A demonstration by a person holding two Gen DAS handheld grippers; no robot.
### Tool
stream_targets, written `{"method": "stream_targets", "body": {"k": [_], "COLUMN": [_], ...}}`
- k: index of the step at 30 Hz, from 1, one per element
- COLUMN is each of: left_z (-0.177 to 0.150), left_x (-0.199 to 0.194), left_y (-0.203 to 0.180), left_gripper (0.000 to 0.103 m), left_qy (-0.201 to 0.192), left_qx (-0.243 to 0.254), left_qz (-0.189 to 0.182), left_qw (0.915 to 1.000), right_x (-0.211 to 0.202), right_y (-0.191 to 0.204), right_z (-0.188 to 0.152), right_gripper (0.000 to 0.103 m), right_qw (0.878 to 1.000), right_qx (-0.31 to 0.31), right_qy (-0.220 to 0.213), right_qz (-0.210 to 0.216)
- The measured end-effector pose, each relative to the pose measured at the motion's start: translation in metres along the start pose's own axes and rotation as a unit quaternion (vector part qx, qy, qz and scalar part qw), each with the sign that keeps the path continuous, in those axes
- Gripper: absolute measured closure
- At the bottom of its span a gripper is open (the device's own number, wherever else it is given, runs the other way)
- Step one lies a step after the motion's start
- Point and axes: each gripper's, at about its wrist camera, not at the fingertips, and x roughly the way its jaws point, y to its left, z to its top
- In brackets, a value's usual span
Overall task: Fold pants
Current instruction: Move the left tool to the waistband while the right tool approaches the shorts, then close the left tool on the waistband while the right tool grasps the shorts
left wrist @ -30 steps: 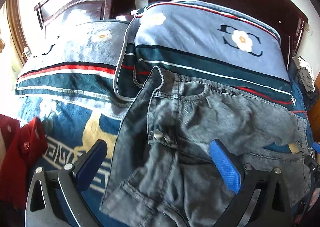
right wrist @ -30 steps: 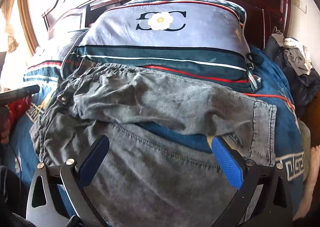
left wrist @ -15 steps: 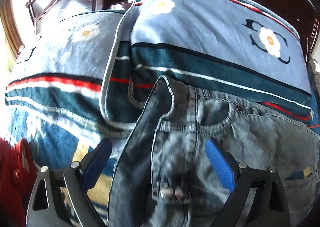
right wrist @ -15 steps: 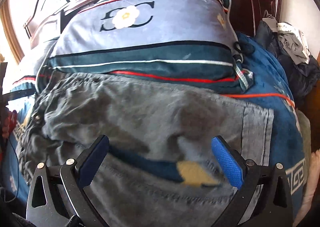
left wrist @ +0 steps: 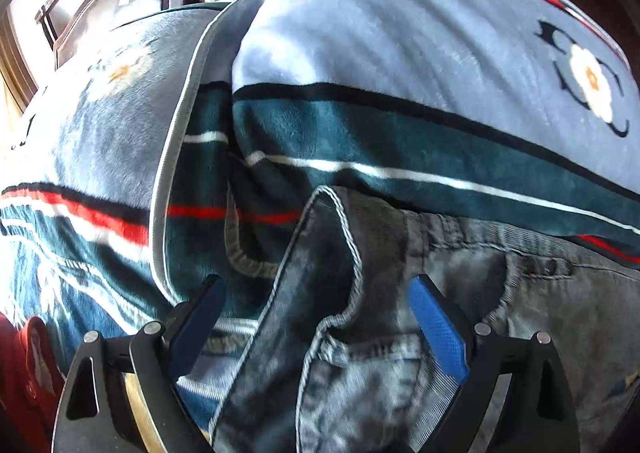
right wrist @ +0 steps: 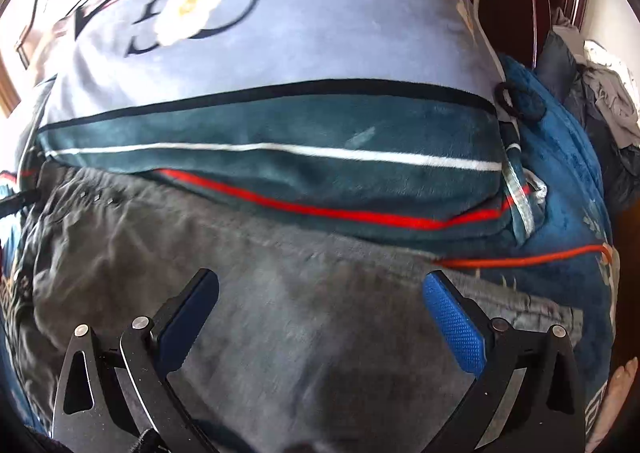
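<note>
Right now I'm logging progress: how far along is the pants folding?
Barely begun. The gray jeans lie spread against the striped pillow, waistband flap turned up, no clean fold visible. In hand: nothing; the left tongs straddle the waistband flap with jaws apart, and the right tongs hang open over the flat denim. Left: gripping, folding, and smoothing.

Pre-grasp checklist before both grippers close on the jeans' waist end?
1. Left gripper open: ok.
2. Right gripper open: ok.
3. Jeans fabric between the left fingers: ok, the flipped-up waistband corner sits in the gap.
4. Jeans under the right gripper: ok, grey denim fills the gap; which edge it is, cannot tell.
5. Pillow clear of the pinch: cannot tell, it lies right along the waistband.
6. Pads touching cloth: cannot tell.
</note>
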Motion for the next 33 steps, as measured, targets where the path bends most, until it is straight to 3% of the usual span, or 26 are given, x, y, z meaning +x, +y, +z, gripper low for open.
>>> {"method": "stream_targets", "body": {"k": [8, 10, 14, 17, 19, 20, 22, 33], "left_z": [0.011, 0.009, 0.012, 0.014, 0.017, 0.018, 0.016, 0.005], "left_x": [0.036, 0.042, 0.040, 0.036, 0.031, 0.028, 0.017, -0.056], "left_y": [-0.002, -0.005, -0.024, -0.039, -0.037, -0.035, -0.030, 0.000], "left_gripper": [0.009, 0.017, 0.048, 0.076, 0.083, 0.084, 0.087, 0.092], "left_qy": [0.015, 0.015, 0.012, 0.003, -0.002, -0.006, -0.016, -0.066], "left_qx": [0.022, 0.029, 0.053, 0.085, 0.083, 0.078, 0.070, 0.040], "left_qz": [0.023, 0.019, 0.013, 0.038, 0.036, 0.031, 0.021, -0.078], "left_qw": [0.9994, 0.9993, 0.9984, 0.9957, 0.9959, 0.9964, 0.9972, 0.9939], "right_x": [0.041, 0.049, 0.051, 0.045, 0.037, 0.033, 0.020, -0.052], "right_y": [-0.002, 0.001, 0.001, 0.003, 0.001, 0.000, -0.010, -0.009], "right_z": [0.003, -0.001, -0.001, -0.003, -0.005, -0.006, -0.006, -0.021], "right_gripper": [0.000, 0.000, 0.004, 0.022, 0.051, 0.059, 0.089, 0.092], "right_qw": [0.992, 0.988, 0.989, 0.988, 0.988, 0.988, 0.992, 0.994], "right_qx": [-0.092, -0.122, -0.118, -0.125, -0.123, -0.120, -0.105, -0.102], "right_qy": [0.072, 0.082, 0.079, 0.069, 0.063, 0.060, 0.052, 0.016], "right_qz": [-0.043, -0.050, -0.048, -0.052, -0.066, -0.070, -0.054, -0.028]}}
